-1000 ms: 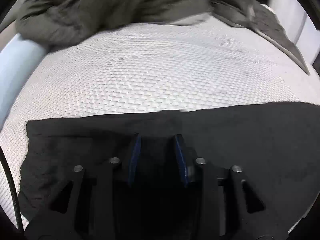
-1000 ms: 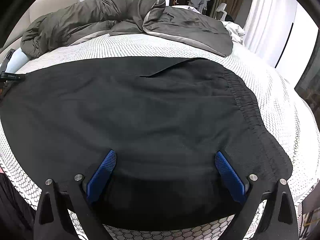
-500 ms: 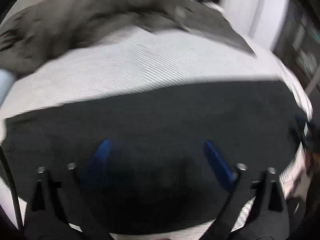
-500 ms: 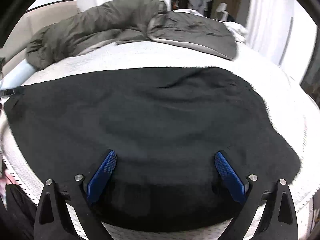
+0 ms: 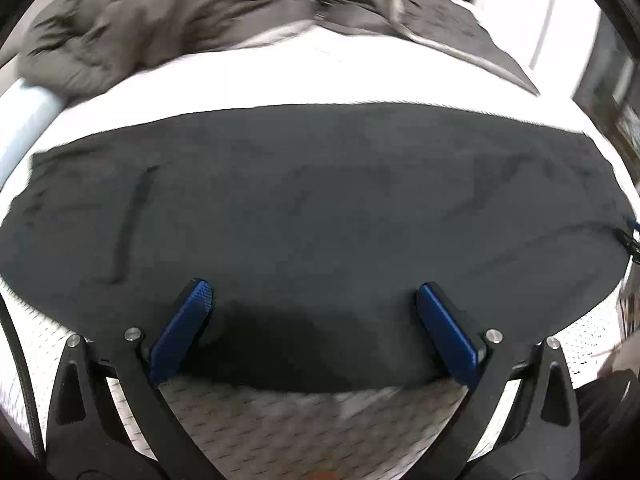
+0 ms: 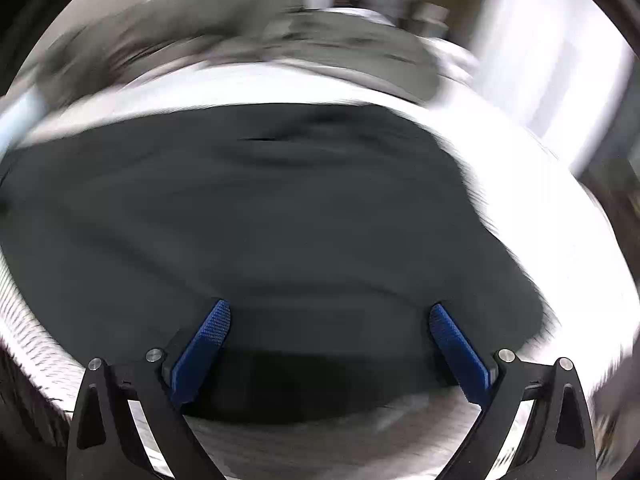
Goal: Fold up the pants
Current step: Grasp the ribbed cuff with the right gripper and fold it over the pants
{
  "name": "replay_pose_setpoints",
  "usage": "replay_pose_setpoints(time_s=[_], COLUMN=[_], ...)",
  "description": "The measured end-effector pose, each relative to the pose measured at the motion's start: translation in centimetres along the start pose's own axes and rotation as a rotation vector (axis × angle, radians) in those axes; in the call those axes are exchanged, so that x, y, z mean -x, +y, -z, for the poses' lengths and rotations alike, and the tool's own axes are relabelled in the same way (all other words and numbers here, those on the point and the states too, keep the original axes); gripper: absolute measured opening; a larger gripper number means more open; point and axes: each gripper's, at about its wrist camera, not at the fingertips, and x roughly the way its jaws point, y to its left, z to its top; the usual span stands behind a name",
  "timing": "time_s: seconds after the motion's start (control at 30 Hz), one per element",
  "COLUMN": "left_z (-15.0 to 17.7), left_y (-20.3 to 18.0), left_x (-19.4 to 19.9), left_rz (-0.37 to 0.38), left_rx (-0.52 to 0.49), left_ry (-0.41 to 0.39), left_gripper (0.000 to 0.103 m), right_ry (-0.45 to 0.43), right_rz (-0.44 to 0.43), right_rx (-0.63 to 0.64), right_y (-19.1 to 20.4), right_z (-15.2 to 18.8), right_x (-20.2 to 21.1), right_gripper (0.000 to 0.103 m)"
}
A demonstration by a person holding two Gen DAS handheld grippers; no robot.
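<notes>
From your left wrist camera, the black pants (image 5: 320, 220) lie spread out flat on the white bed cover (image 5: 312, 424). Your left gripper (image 5: 312, 312) hangs just over the near edge of the pants. Its jaws have just swung wide apart, and nothing is pinched between them; the cloth only lies under them. Behind the pants, at the far side, a big grey blanket (image 5: 168, 20) is heaped up. A pale blue pillow (image 5: 24, 116) peeks out beside the pants' left end. A long seam or pocket line runs down the left part of the pants.

From your right wrist camera, everything is smeared and fuzzy. You can still see the pants (image 6: 256, 232) filling the middle, with the white bed cover (image 6: 540, 208) around them. Your right gripper (image 6: 330, 332) is over the near edge of the pants too. Its blue pads stand far apart and hold nothing. The right end of the pants looks rougher, maybe the stretchy waist, but it is too blurry to be sure.

The pants look soft, thin and light. They will flop and wrinkle, not stay stiff. I think you should pinch an edge or a corner, one with each gripper, and lift gently so both layers come along.
</notes>
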Motion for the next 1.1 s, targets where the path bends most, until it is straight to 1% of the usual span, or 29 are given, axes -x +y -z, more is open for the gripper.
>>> replay_pose_setpoints(time_s=[0.1, 0.13, 0.2, 0.27, 0.3, 0.33, 0.37, 0.4, 0.43, 0.47, 0.53, 0.6, 0.7, 0.73, 0.77, 0.8, 0.83, 0.87, 0.9, 0.97, 1.0, 1.1], left_z=[0.3, 0.4, 1.0, 1.5, 1.5, 0.9, 0.9, 1.1, 1.3, 1.5, 1.6, 1.5, 1.3, 1.2, 1.2, 1.2, 1.2, 1.1, 1.2, 1.2, 1.3, 1.3], left_y=[1.2, 1.2, 0.3, -1.0, -2.0, -2.9, -4.4, -5.8, -7.5, -9.1, -12.1, -15.0, -17.9, -18.9, -19.6, -20.3, -21.0, -21.7, -22.2, -22.9, -22.9, -21.2], left_x=[1.0, 1.6, 2.8, 3.9, 4.2, 3.9, 3.8, 3.7, 3.6, 3.5, 2.9, 2.4, 1.5, 1.1, 0.9, 0.6, 0.1, -0.3, -0.5, -1.0, -0.8, 0.0], left_rz=[-0.029, -0.036, -0.019, 0.018, 0.037, 0.083, 0.111, 0.131, 0.141, 0.141, 0.148, 0.183, 0.21, 0.205, 0.203, 0.205, 0.205, 0.197, 0.186, 0.168, 0.18, 0.222], left_rx=[0.029, 0.034, 0.032, 0.022, 0.02, -0.013, -0.02, -0.03, -0.046, -0.066, -0.111, -0.142, -0.16, -0.164, -0.168, -0.173, -0.179, -0.189, -0.2, -0.215, -0.207, -0.169], left_ry=[-0.014, -0.021, -0.034, -0.055, -0.064, -0.072, -0.075, -0.072, -0.071, -0.068, -0.062, -0.057, -0.031, -0.023, -0.015, -0.009, -0.006, -0.005, -0.008, -0.008, -0.012, -0.013], left_gripper=[0.102, 0.102, 0.102, 0.102, 0.102, 0.102, 0.102, 0.102, 0.102, 0.102, 0.102, 0.102, 0.102, 0.102, 0.102, 0.102, 0.102, 0.102, 0.102, 0.102, 0.102, 0.102], right_ry=[0.002, 0.001, -0.016, -0.03, -0.032, -0.028, -0.022, -0.017, -0.018, -0.021, -0.01, -0.002, -0.056, -0.078, -0.09, -0.102, -0.103, -0.088, -0.076, -0.107, -0.13, -0.169], right_rz=[0.074, 0.063, 0.0, -0.055, -0.106, -0.167, -0.238, -0.313, -0.361, -0.394, -0.418, -0.436, -0.473, -0.482, -0.491, -0.499, -0.494, -0.485, -0.48, -0.452, -0.435, -0.397], right_rx=[-0.123, -0.167, -0.242, -0.299, -0.335, -0.379, -0.431, -0.483, -0.519, -0.541, -0.552, -0.573, -0.612, -0.629, -0.648, -0.659, -0.664, -0.663, -0.656, -0.62, -0.6, -0.553], right_y=[-4.1, -5.1, -6.5, -7.2, -7.6, -8.1, -8.7, -9.3, -9.6, -9.8, -9.9, -10.0, -10.4, -10.6, -10.8, -10.8, -10.8, -10.4, -10.1, -9.4, -9.0, -7.9], right_z=[0.9, 1.1, 1.7, 2.4, 2.9, 3.5, 4.0, 4.5, 4.9, 5.1, 5.0, 4.5, 3.5, 3.2, 2.7, 2.3, 1.8, 1.1, 0.4, -0.7, -1.2, -3.2], right_x=[0.8, 1.4, 2.5, 3.6, 4.0, 4.1, 3.9, 3.6, 3.3, 3.0, 2.2, 0.9, 0.1, -0.2, -0.4, -0.6, -0.8, -1.3, -1.7, -0.9, -0.2, 2.1], right_gripper=[0.1, 0.1, 0.1, 0.1, 0.1, 0.1, 0.1, 0.098, 0.094, 0.087, 0.087, 0.087, 0.087, 0.086, 0.078, 0.063, 0.054, 0.039, 0.03, 0.021, 0.019, 0.017])
